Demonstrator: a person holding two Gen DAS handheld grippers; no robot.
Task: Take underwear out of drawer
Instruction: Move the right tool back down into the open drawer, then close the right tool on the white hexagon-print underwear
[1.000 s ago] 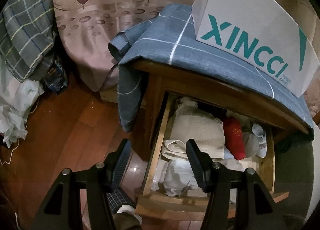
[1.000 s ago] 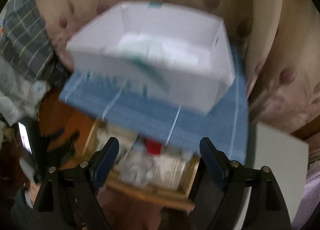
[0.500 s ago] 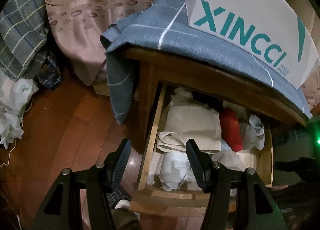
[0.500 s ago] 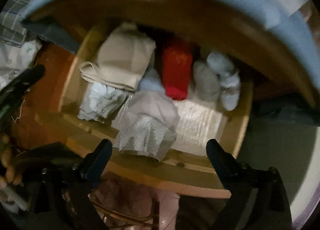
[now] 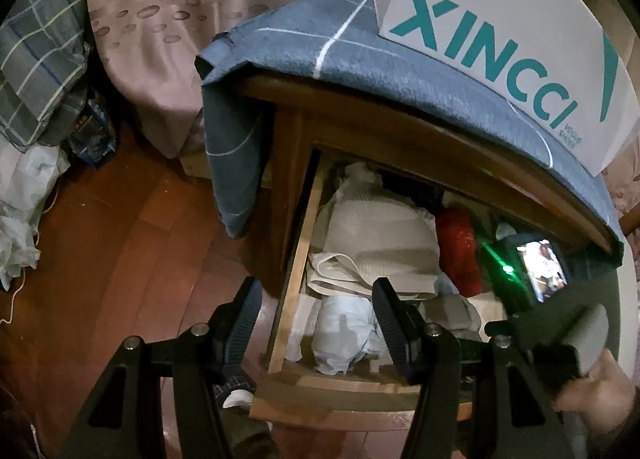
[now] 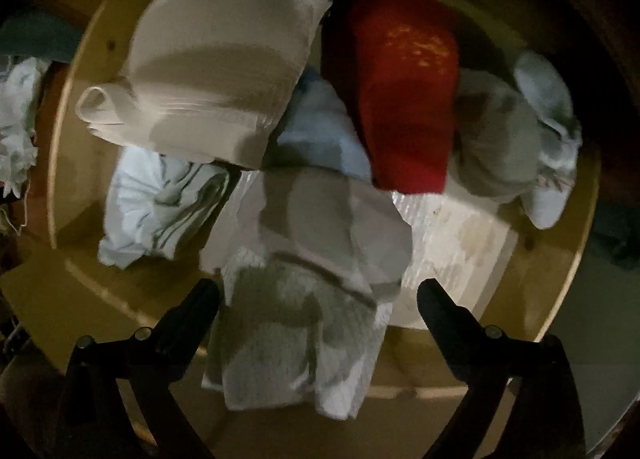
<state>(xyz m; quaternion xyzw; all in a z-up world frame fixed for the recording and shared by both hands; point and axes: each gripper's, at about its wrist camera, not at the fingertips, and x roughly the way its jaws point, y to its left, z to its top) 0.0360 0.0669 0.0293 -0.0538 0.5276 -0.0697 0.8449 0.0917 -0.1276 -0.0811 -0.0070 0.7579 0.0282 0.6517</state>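
Note:
The wooden drawer (image 5: 296,259) stands pulled open and holds several folded garments. In the right wrist view a grey-white piece of underwear (image 6: 312,259) lies at the front middle of the drawer (image 6: 64,131), with a beige piece (image 6: 216,71) behind left, a red piece (image 6: 408,95) behind, and a white striped piece (image 6: 160,203) at the left. My right gripper (image 6: 318,299) is open, its fingers straddling the grey-white piece from just above. My left gripper (image 5: 316,311) is open and empty, hovering over the drawer's front left corner. The right gripper's body (image 5: 540,271) shows in the left wrist view.
A blue checked cloth (image 5: 360,59) covers the nightstand top, with a white XINCCI box (image 5: 500,39) on it. A bed with a pinkish sheet (image 5: 168,39) stands behind. Plaid and white fabric (image 5: 28,139) lies on the wooden floor (image 5: 120,259) at the left.
My right gripper has swung down from the box and cloth into the drawer, closing in over the grey-white underwear. My left gripper has drifted slightly closer to the drawer.

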